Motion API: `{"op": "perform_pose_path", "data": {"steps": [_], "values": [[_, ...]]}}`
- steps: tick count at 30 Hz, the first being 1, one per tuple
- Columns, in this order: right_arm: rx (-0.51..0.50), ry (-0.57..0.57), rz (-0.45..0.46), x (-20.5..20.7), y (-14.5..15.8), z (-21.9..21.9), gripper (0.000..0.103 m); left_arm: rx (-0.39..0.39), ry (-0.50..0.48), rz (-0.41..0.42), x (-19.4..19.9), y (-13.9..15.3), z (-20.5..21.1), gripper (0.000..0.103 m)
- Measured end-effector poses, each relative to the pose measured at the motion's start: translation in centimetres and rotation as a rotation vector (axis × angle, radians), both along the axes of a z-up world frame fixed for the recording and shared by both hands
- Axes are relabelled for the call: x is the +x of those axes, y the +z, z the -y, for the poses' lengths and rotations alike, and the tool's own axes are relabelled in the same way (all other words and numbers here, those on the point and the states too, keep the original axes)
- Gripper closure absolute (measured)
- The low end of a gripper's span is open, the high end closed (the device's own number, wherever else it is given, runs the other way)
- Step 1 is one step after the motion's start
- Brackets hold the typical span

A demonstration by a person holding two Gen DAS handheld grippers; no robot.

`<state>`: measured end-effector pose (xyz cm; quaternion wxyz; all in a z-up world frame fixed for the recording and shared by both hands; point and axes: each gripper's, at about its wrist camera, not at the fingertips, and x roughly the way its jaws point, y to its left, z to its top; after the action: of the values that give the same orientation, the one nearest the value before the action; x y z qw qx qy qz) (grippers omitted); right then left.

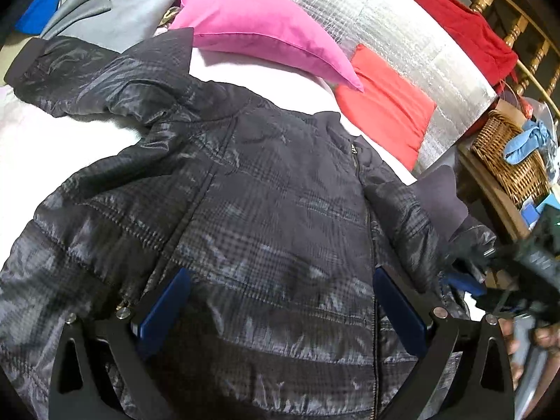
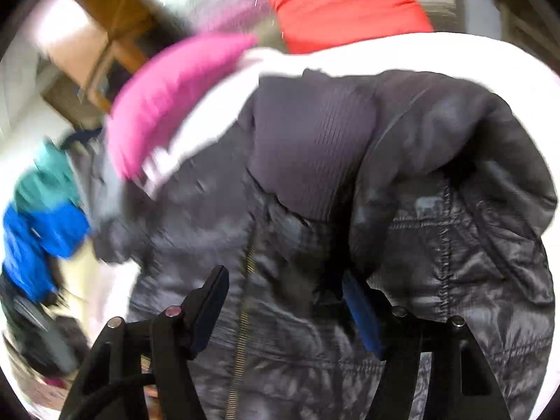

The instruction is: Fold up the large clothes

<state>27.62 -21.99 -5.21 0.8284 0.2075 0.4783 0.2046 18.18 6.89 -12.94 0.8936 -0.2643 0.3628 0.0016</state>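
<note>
1. Across the centre of both views, a dark quilted jacket (image 1: 266, 217) is spread on a white bed (image 1: 42, 140), one sleeve (image 2: 455, 161) folded over its right side.
2. Both the left gripper (image 1: 280, 301) and the right gripper (image 2: 285, 304) are seen apart, clamping nothing.
3. The slippery, puffy sleeve could spring back open, since nothing is holding it.

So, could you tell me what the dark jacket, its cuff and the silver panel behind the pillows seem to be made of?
Jacket: probably thin quilted nylon or polyester; glossy, crinkled, stitched in bands, faint check print.
Cuff: matte ribbed knit, judging by its fine parallel ridges.
Silver panel: looks like foil-faced insulation; reflective, with a grid texture.
</note>
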Motion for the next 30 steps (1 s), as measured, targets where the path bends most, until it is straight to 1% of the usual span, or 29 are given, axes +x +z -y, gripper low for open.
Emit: {"op": "perform_pose_path", "data": {"steps": [2,5,7,8,9,10,11,13,15,17,18,19,20,23,25,27,30], "values": [[0.073,-0.035,0.018,-0.6,0.5,1.3,0.029,0.018,-0.004,-0.002,0.1,0.0,0.4,0.0],[0.134,-0.065,0.041,-0.4,1.4,2.7,0.029,0.015,0.003,0.0,0.3,0.0,0.5,0.0],[0.202,-0.054,0.051,0.6,1.8,2.4,0.028,0.019,0.005,-0.001,0.5,-0.1,0.6,0.0],[0.212,-0.048,0.057,1.2,1.7,1.5,0.028,0.018,0.01,0.006,0.5,0.0,0.6,0.0],[0.199,-0.048,0.069,1.8,1.9,0.8,0.028,0.017,0.016,0.012,0.5,0.0,0.5,0.0],[0.163,-0.065,0.073,2.3,1.9,0.2,0.028,0.016,0.019,0.013,0.5,0.1,0.4,0.0],[0.114,-0.103,0.072,2.9,1.8,-0.6,0.028,0.012,0.022,0.015,0.5,0.1,0.2,0.0],[0.008,-0.232,0.078,3.2,1.7,-0.3,0.028,0.004,0.025,0.014,0.6,0.1,0.0,0.0],[0.004,-0.286,0.106,3.1,1.5,-0.6,0.028,-0.003,0.025,0.014,0.6,0.1,0.0,0.0],[0.004,-0.265,0.102,3.5,1.1,-1.8,0.028,-0.005,0.019,0.014,0.6,0.2,0.0,0.0],[0.02,-0.234,0.09,3.8,0.9,-2.4,0.028,-0.009,0.015,0.015,0.6,0.2,0.0,0.0],[0.046,-0.179,0.087,4.0,1.0,-3.6,0.027,-0.01,0.013,0.017,0.6,0.2,0.0,0.0],[0.06,-0.135,0.105,3.8,1.4,-4.4,0.027,-0.009,0.013,0.017,0.6,0.3,0.0,0.0],[0.113,0.027,0.2,2.5,4.2,-7.4,0.027,-0.026,0.03,0.02,0.5,0.3,-0.6,0.0],[0.103,0.049,0.24,1.4,5.3,-7.9,0.027,-0.039,0.039,0.02,0.4,0.3,-0.9,0.0],[0.102,0.029,0.249,0.4,5.5,-7.2,0.027,-0.037,0.039,0.019,0.3,0.3,-0.8,0.0],[0.117,-0.031,0.242,-1.3,4.3,-4.7,0.027,-0.029,0.036,0.021,0.4,0.4,-0.7,0.0]]}}
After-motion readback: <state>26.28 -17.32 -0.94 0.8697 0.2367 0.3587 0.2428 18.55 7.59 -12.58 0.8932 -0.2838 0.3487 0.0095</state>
